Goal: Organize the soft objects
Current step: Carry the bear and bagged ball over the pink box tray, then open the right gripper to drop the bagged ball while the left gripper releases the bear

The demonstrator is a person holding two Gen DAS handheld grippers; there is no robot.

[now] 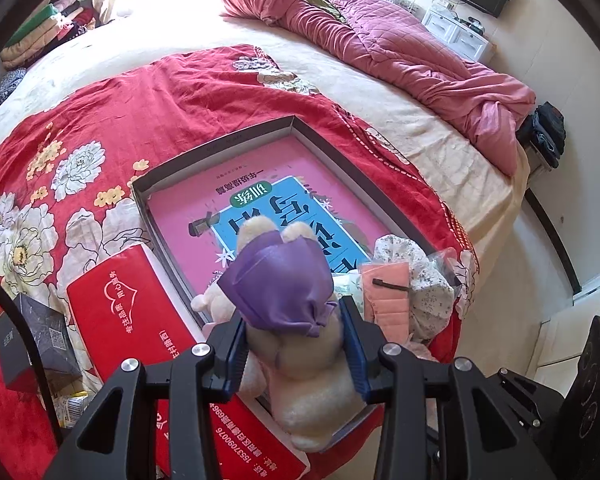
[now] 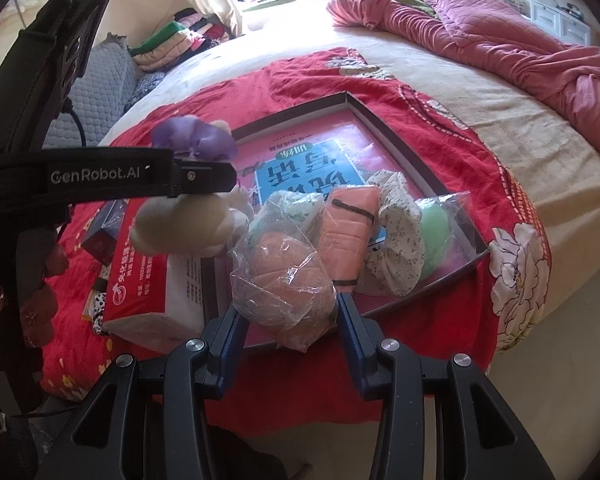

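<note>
Right gripper [image 2: 290,312] fingers clamp a plastic-bagged peach soft item [image 2: 284,276] at shallow box [image 2: 452,196] near edge. Left gripper [image 2: 204,174] holds cream plush toy [image 2: 184,224] with purple cloth [image 2: 194,138] above red tissue pack [image 2: 140,276]

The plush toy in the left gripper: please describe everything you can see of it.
The plush toy is cream-coloured and fluffy, with rounded limbs and ears, and it wears a shiny purple cloth tied around its upper body. The left gripper is shut on its middle, the blue pads pressing its sides. It is held above the near left corner of the shallow box, facing away from the camera. In the right wrist view it hangs in the air, above the red packet.
</note>
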